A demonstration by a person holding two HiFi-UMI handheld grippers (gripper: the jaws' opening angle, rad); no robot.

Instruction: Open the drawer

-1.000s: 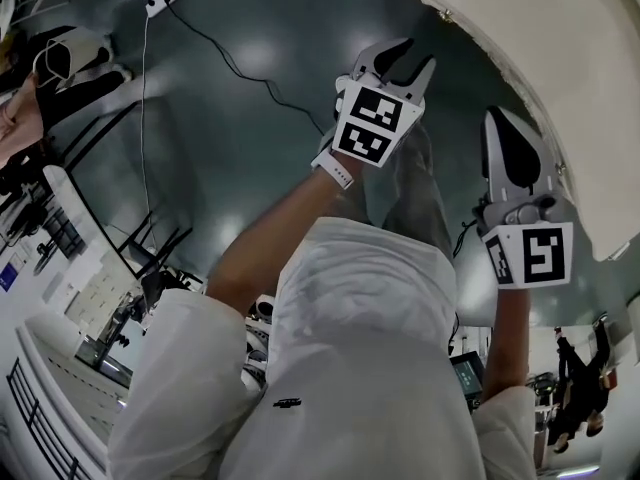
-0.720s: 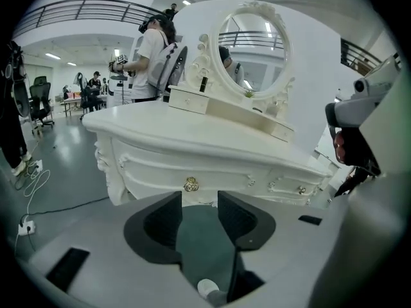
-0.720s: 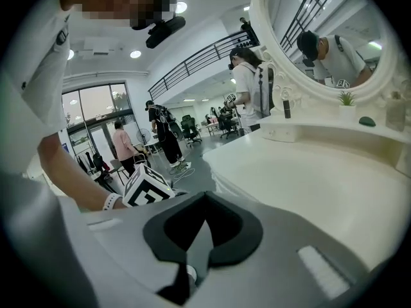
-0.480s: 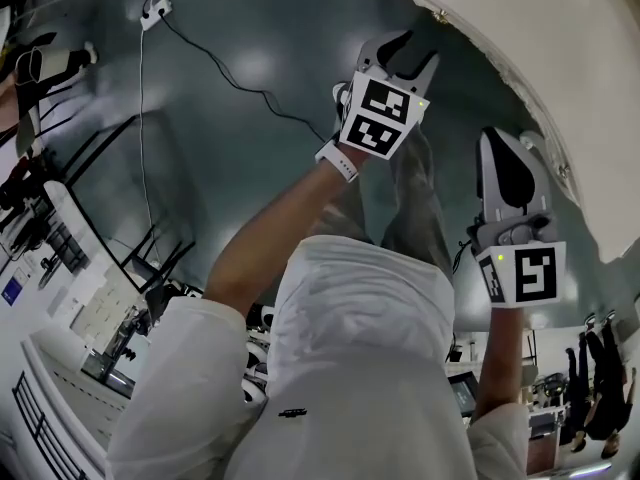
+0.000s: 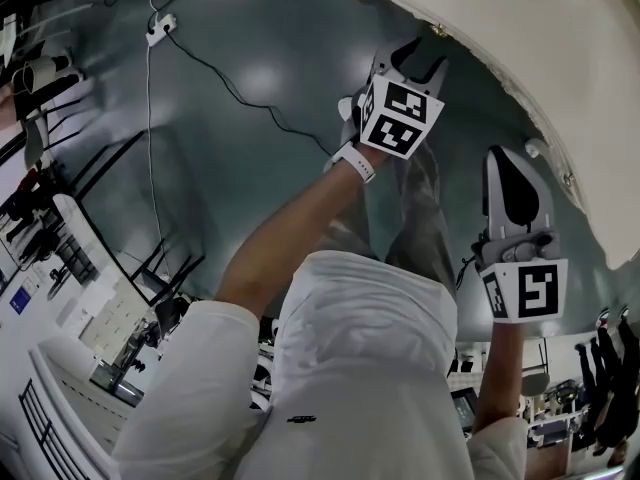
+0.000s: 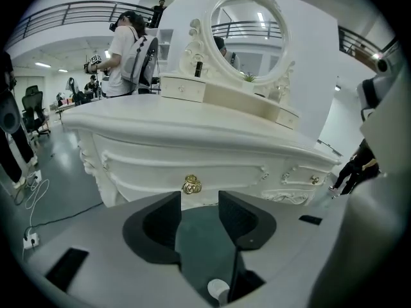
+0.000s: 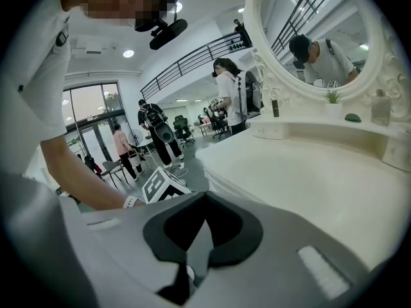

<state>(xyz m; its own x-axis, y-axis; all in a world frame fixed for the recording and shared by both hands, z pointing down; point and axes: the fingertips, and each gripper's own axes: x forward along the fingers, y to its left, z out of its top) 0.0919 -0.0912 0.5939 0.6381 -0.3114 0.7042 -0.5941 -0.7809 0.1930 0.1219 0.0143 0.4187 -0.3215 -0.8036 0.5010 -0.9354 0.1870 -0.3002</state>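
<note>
A white dressing table (image 6: 192, 130) fills the left gripper view. Its wide front drawer (image 6: 141, 169) is closed and carries a gold ring handle (image 6: 191, 185). My left gripper (image 6: 199, 212) points at that handle from a short way off. Its jaws have just been opening and stand open with nothing between them. In the head view the left gripper (image 5: 422, 60) hangs just below the table's edge, near the gold handle (image 5: 437, 30). My right gripper (image 5: 512, 173) is shut and empty beside the table edge (image 5: 560, 138). Its pads (image 7: 212, 226) meet over the white tabletop (image 7: 308, 178).
An oval mirror (image 6: 247, 34) and small drawer boxes (image 6: 183, 87) stand on the tabletop. A second gold knob (image 6: 314, 180) sits on the drawer to the right. A power strip with a cable (image 5: 160, 26) lies on the grey floor. People stand behind the table (image 6: 128, 50).
In the head view the left gripper has moved up and right, closer to the table edge and gold handle, with its fingers spread wider. The right gripper sits slightly lower in the picture.
</note>
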